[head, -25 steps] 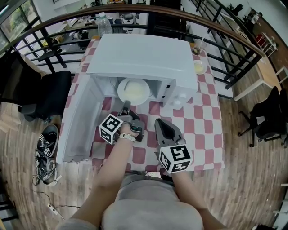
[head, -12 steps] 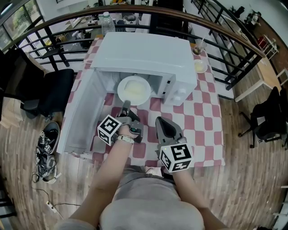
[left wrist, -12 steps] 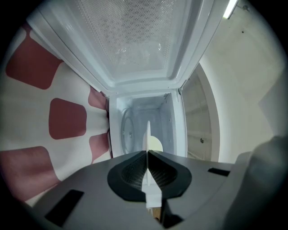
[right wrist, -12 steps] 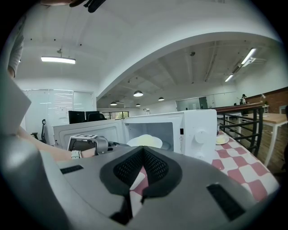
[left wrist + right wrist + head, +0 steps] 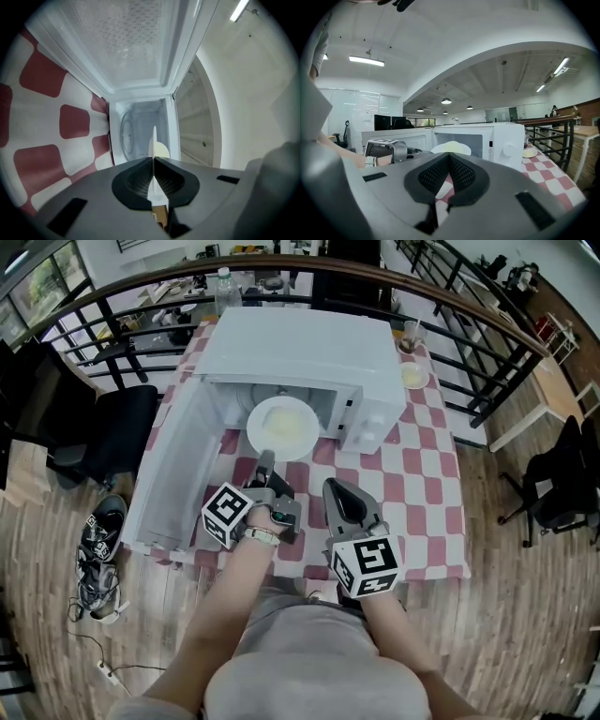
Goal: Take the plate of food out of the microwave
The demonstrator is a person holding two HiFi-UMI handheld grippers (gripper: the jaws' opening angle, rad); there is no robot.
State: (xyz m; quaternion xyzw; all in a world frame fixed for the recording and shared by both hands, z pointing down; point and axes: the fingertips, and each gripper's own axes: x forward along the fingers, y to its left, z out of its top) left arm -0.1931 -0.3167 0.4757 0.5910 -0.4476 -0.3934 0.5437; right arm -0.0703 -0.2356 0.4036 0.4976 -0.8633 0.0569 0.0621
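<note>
We judged tilt the main risk: the left gripper (image 5: 265, 458) clamped only the near rim of the plate (image 5: 255, 427), so the pale yellow food (image 5: 286, 427) could slide off. The round white plate sat ahead of it, in the microwave (image 5: 309, 343) mouth (door (image 5: 169, 474) open). The right gripper (image 5: 335, 487), closed and empty, hung alongside.

Table (image 5: 424, 507) under red-white checked cloth; on it white microwave (image 5: 300, 352), door open; small dish (image 5: 416, 377) near far right corner

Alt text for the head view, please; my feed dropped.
The left gripper grips the rim of a white plate of pale food at the mouth of the open microwave, on a checked table. The right gripper hangs shut beside it, empty.
</note>
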